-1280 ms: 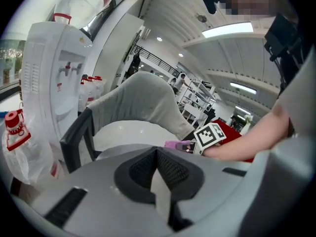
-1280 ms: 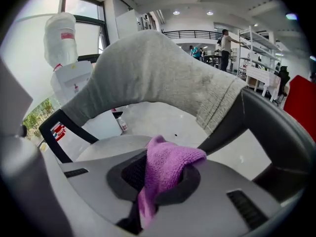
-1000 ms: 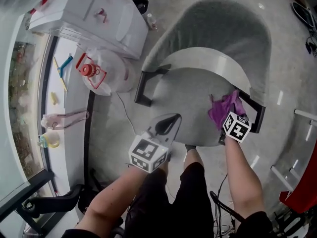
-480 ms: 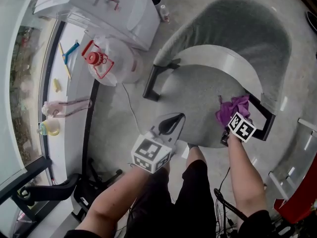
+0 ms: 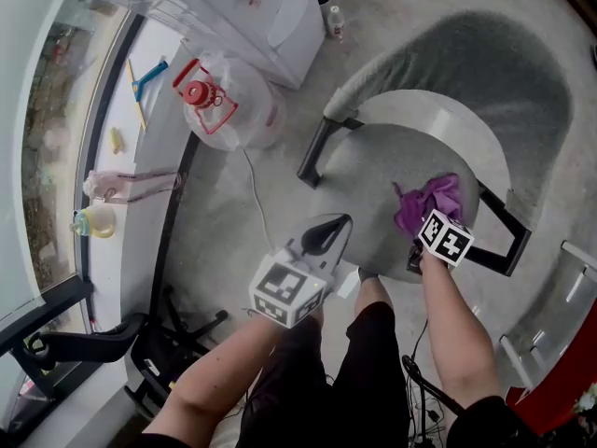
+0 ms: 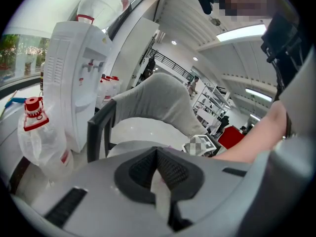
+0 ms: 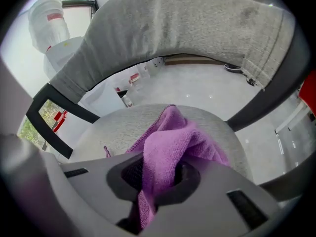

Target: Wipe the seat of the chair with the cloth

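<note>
**Right gripper** (image 5: 422,224) (image 7: 155,174): jaws clamped on the purple cloth. It is held over the right part of the seat, close to the front edge. Its marker cube faces up toward the head view.

**Cloth** (image 5: 424,202) (image 7: 173,142): purple, bunched. One fold is pinched between the right jaws and a strip hangs down behind them. The rest is heaped forward on the seat, touching it.

**Chair**: round grey fabric seat (image 5: 359,180) (image 7: 113,127), a tall curved grey backrest (image 5: 466,63) (image 7: 177,23) and a black armrest frame on each side (image 5: 315,154). A small purple scrap lies on the seat to the left of the cloth (image 7: 105,151).

**Left gripper** (image 5: 326,230) (image 6: 158,169): jaws together with nothing between them. It is held above the floor just off the front left edge of the seat, clear of the chair.

**Surroundings**: pale polished floor (image 5: 224,222). A white water dispenser (image 5: 233,7) (image 6: 74,78) stands beyond the chair's left armrest. A clear water jug with a red cap (image 5: 229,105) (image 6: 37,132) lies beside the dispenser. A thin white cable (image 5: 256,203) runs across the floor.
</note>
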The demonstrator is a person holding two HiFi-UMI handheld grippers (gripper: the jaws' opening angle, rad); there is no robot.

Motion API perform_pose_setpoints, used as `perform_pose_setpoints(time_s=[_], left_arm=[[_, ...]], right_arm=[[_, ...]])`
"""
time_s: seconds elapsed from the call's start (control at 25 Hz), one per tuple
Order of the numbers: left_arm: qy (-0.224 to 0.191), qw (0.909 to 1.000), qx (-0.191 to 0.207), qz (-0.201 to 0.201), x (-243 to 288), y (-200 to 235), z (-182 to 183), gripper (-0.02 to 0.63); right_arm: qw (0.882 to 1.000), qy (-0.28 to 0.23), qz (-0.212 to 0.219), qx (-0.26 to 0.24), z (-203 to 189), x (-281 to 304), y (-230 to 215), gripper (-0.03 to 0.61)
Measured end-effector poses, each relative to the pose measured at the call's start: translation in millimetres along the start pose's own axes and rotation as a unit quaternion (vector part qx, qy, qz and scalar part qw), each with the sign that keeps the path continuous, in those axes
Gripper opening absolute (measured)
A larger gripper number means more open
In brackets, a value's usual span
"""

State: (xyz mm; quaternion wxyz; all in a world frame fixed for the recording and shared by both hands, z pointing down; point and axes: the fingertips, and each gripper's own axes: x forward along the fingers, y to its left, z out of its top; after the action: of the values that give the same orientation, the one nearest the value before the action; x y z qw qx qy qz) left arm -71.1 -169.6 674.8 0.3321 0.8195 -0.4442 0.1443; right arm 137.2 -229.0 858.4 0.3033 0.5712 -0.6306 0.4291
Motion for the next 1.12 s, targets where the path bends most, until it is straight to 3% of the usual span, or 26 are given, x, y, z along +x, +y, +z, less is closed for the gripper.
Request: perform_pose_setpoints(time_s=[0.32,0.76,1.12], left_arm=[[-0.017,0.9993,-0.018,0.027,-28,26,-1,0.003],[-0.023,0.9986,-0.023,0.041,-50,47,-10,0.003],[-0.03,0.998,-0.027,0.047,-59,57,-8,0.003]], right_arm=[[0.997,0.003,0.057,-0.047,4,14,70,0.028],[0.992,0.014,0.084,-0.09,2,27,129,0.029],[0.981,0.02,0.139,-0.135,2,34,192,0.029]])
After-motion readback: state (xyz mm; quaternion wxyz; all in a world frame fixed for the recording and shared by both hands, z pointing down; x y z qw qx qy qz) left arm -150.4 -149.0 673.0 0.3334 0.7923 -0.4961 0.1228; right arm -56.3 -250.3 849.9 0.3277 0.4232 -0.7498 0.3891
